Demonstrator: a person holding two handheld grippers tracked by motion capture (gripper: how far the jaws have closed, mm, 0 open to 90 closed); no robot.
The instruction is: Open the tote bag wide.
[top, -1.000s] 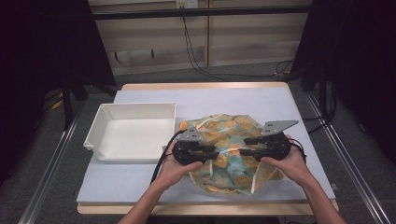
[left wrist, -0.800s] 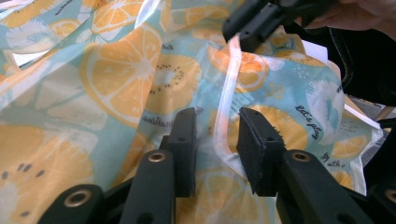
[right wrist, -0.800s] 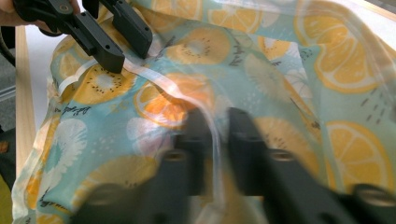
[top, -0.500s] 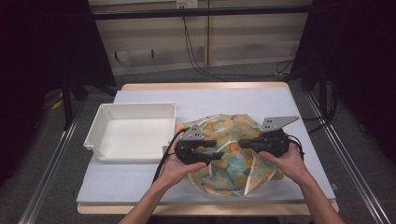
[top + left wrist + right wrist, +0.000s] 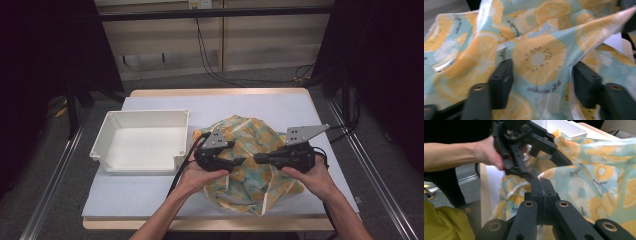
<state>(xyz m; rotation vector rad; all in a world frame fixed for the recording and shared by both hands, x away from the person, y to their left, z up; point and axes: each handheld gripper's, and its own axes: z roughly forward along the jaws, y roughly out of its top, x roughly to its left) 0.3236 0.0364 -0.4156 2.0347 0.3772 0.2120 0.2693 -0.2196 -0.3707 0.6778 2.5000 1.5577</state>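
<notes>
**A:** Start me off with the high view. What is around us?

**B:** I see a tabletop (image 5: 150,200) with a pale cover, wooden edge at the front, dark curtains to both sides and a panelled wall with cables behind. A white tray (image 5: 141,141) sits on the left part of it, and I see nothing inside. Just right of the tray lies the fruit-print cloth (image 5: 250,175), crumpled in a heap. My left claw (image 5: 239,161) and right claw (image 5: 260,159) meet tip to tip over the middle of the cloth, a hand behind each.

**A:** And the left gripper view?

**B:** The cloth (image 5: 536,55) is across the whole picture, orange slices on pale blue-green. My left claw (image 5: 544,82) has just been opening; its jaws stand apart, with cloth bulging up between them, and the pads do not press on it.

**A:** The right gripper view?

**B:** My right claw (image 5: 542,191) has its jaws together, clamped on a thin fold of the cloth (image 5: 584,187). Just beyond it the left claw (image 5: 534,173) comes down in the other hand (image 5: 487,151), its tip touching the same fold. A corner of the tray (image 5: 564,127) is behind, and something yellow (image 5: 444,222) lies low at the left, off the tabletop.
</notes>
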